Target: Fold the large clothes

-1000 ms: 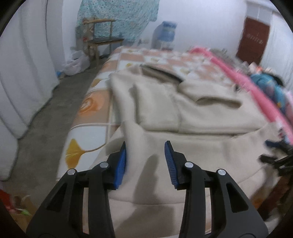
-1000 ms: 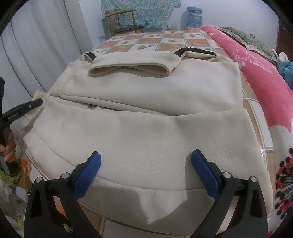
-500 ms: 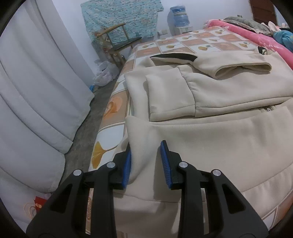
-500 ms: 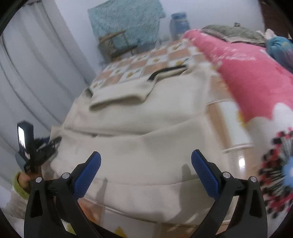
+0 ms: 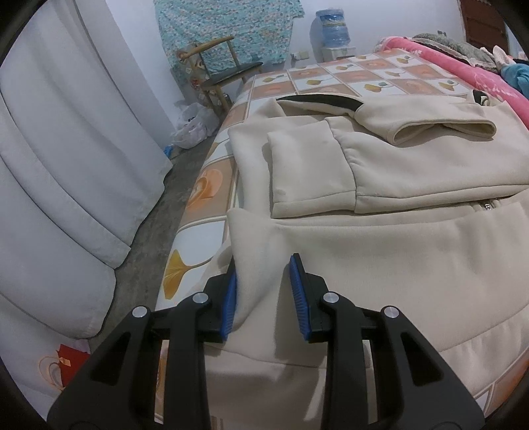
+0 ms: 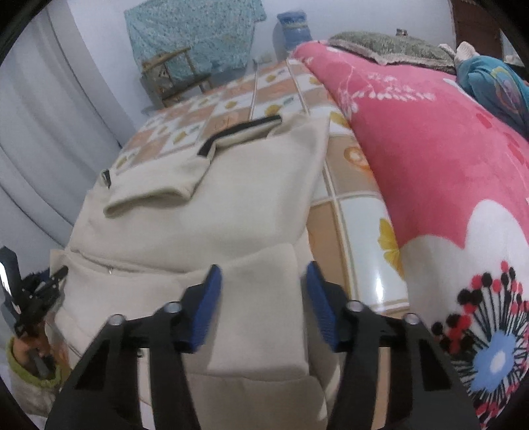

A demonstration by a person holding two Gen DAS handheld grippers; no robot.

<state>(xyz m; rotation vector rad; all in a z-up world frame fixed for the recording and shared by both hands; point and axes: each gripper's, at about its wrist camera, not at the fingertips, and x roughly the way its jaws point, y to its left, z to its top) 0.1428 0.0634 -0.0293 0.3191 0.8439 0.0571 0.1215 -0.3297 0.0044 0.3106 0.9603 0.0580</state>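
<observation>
At the left, the left tool [image 5: 264, 294] is straddling the near left corner of the cream jacket [image 5: 413, 264], its jaws having narrowed a little; one blue pad is lying against the fabric edge, the other standing clear, so it is not yet pinching. At the right, the right tool [image 6: 261, 304] has swung across from the hem's middle to the jacket's near right corner, and its jaws have just been closing from wide to about half open with the corner between them; whether the pads are pressing I cannot tell. Both near corners are being taken, which probably means the bottom is about to be folded up towards the collar.

The jacket is lying flat on a bed [image 5: 205, 185] with a tiled floral sheet, sleeves already folded in. White curtains [image 5: 66, 149], a wooden chair [image 5: 218, 66], a water bottle [image 5: 330, 23] and a pink blanket [image 6: 429, 149] are surrounding it.
</observation>
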